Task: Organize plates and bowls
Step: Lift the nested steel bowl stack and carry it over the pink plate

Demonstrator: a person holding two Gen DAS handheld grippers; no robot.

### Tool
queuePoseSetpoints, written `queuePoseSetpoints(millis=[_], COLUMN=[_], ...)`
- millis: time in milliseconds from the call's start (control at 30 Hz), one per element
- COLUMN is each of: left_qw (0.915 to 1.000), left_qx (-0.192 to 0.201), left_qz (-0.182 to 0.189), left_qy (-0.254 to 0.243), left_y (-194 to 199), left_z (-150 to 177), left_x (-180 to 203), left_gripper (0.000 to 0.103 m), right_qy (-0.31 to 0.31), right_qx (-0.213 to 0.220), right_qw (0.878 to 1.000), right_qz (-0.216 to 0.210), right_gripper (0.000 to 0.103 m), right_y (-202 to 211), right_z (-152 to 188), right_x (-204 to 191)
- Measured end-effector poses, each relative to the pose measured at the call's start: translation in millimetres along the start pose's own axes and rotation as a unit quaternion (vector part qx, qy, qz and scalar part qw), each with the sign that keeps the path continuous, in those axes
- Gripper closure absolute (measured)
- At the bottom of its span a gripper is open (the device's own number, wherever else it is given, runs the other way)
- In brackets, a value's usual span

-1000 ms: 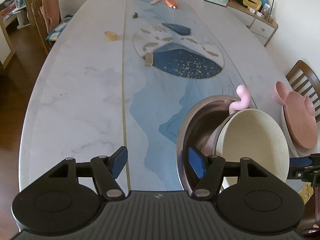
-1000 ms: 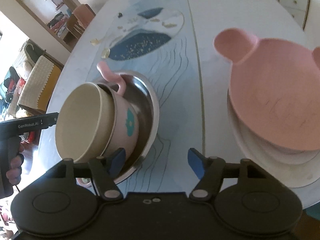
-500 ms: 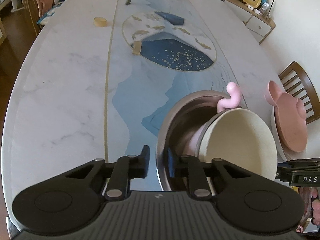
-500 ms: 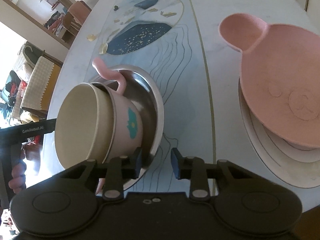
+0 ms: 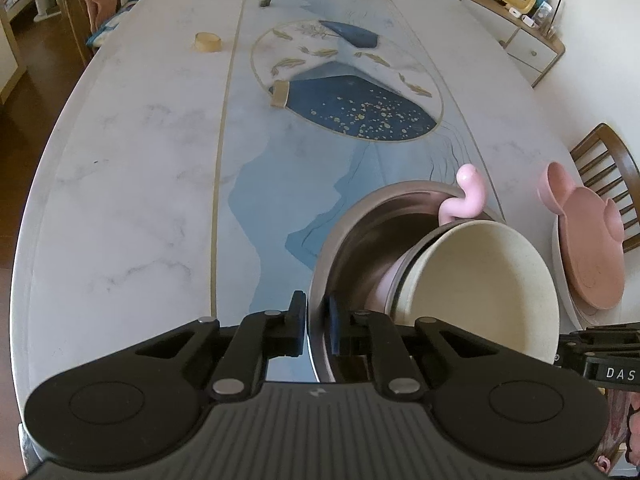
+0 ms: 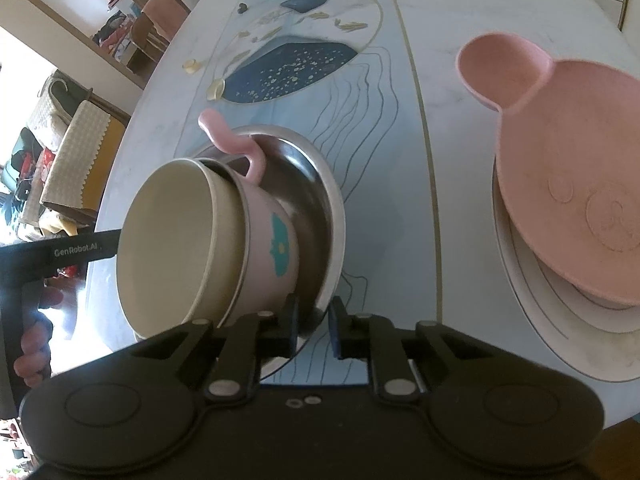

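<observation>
Left wrist view: we are seeing our left gripper (image 5: 316, 322), whose jaws have just been closing, pinching the near rim of the round stainless-steel bowl (image 5: 352, 240), one finger outside the wall and one inside. Nested in that bowl, beyond the fingers, are lying a tilted pink handled cup (image 6: 276, 240) and, inside it, a cream round bowl (image 5: 480, 280). Our right gripper (image 6: 314, 322) has likewise been closing and is clamping the opposite rim. Right of its fingers, a pink mouse-eared plate (image 6: 568, 184) is resting on a white plate (image 6: 520, 292). We judge the stack now gripped for a two-handed lift.
</observation>
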State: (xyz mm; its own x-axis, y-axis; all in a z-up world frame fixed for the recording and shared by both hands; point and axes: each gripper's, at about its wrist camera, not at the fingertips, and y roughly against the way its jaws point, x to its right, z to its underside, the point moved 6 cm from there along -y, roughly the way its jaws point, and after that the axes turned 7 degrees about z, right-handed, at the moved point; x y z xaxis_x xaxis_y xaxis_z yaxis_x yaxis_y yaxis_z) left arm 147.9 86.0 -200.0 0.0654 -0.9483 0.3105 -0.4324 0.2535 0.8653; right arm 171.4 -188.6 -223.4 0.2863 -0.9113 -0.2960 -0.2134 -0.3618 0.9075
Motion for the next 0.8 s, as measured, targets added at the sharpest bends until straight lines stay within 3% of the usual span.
queuePoseSetpoints(millis=[800], left_qw=[0.9997], left_qx=[0.001], left_qz=[-0.02], left_qy=[0.013], left_y=[8.6], left_z=[-0.6], left_x=[15.5], left_gripper=[0.092], right_qy=[-0.012], right_qx=[-0.017], right_qw=[0.999], right_qz=[0.05], right_gripper=[0.09], right_y=[8.6], right_z=[-4.9], right_x=[-2.6])
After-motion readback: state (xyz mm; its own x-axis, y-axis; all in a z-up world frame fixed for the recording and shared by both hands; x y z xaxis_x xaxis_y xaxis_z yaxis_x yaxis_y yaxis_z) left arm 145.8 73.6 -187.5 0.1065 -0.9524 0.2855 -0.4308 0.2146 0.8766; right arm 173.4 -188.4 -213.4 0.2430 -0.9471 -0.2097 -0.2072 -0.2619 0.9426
